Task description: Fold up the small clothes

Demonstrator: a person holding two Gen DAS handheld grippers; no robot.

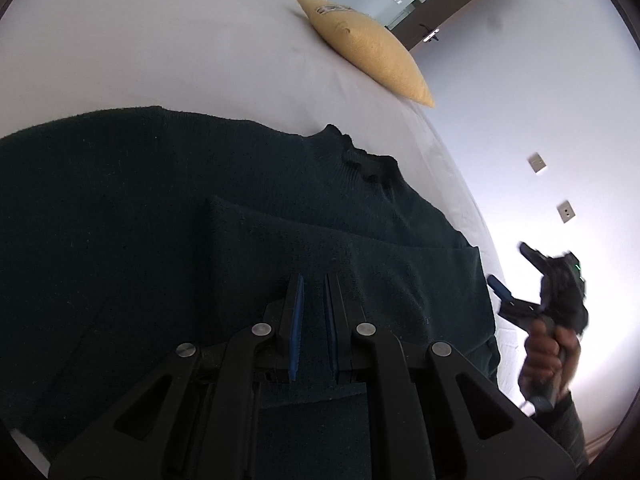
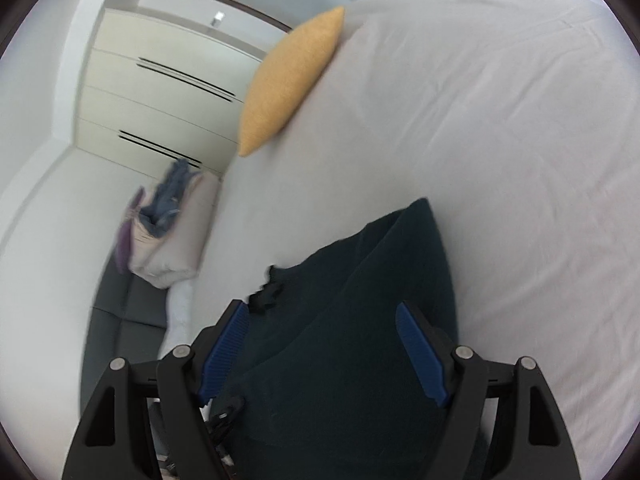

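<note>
A dark green knit sweater (image 1: 120,208) lies flat on the white bed (image 1: 160,48), collar (image 1: 360,156) toward the right, with one sleeve folded across its body (image 1: 360,248). My left gripper (image 1: 314,280) hovers low over the folded sleeve, its blue pads (image 1: 297,320) a narrow gap apart with nothing clamped between them. My right gripper (image 2: 322,320) is wide open above the sweater's collar end (image 2: 340,340); it also shows in the left wrist view (image 1: 504,280), held in a hand off the bed's right edge.
A yellow cushion (image 1: 368,48) lies at the far side of the bed; it also shows in the right wrist view (image 2: 288,80). A basket of clothes (image 2: 168,224) stands on the floor beside the bed, before a wardrobe (image 2: 160,92). The wall (image 1: 540,120) is close on the right.
</note>
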